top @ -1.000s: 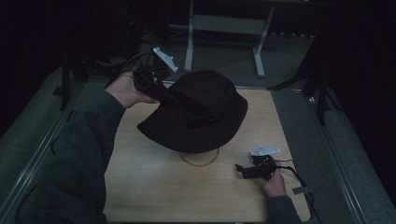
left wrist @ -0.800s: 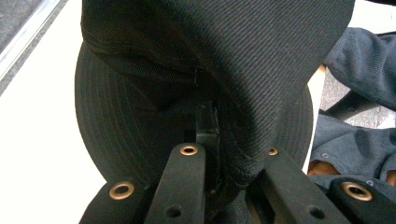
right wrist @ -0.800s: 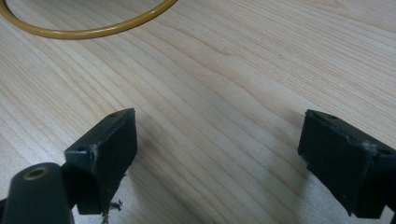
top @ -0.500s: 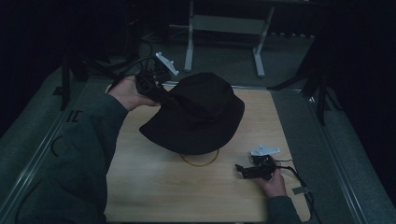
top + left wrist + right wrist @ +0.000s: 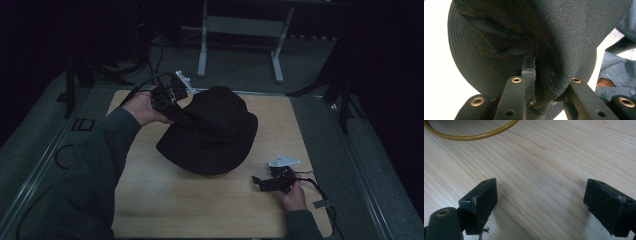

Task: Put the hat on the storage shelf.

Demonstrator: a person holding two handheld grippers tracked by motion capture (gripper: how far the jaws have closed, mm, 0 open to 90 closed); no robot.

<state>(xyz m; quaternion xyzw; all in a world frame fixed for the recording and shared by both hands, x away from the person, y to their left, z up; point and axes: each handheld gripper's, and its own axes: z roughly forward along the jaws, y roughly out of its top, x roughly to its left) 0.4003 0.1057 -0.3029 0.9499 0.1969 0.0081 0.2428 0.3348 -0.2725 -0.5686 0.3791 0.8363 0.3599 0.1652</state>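
Observation:
A black bucket hat (image 5: 215,130) lies crown up in the middle of the wooden table (image 5: 165,210). My left gripper (image 5: 182,112) reaches into its far-left side from the back left. In the left gripper view a thick fold of the hat (image 5: 524,37) sits between the jaws of the left gripper (image 5: 549,82). These jaws have just been opening and stand apart around the loose fold. My right gripper (image 5: 257,181) rests on the table at the front right, pointing left. It is open (image 5: 540,195) over bare wood, with nothing between its pads.
A thin yellow ring (image 5: 474,135) lies on the wood just ahead of the right gripper, by the hat's near edge. A metal stand (image 5: 240,30) and cables (image 5: 150,60) stand on the floor beyond the table. A grey shirt (image 5: 616,75) shows past the hat's brim.
My left hand has come down with the hat, and the hat now sits lower and flatter on the table. The right hand has not moved.

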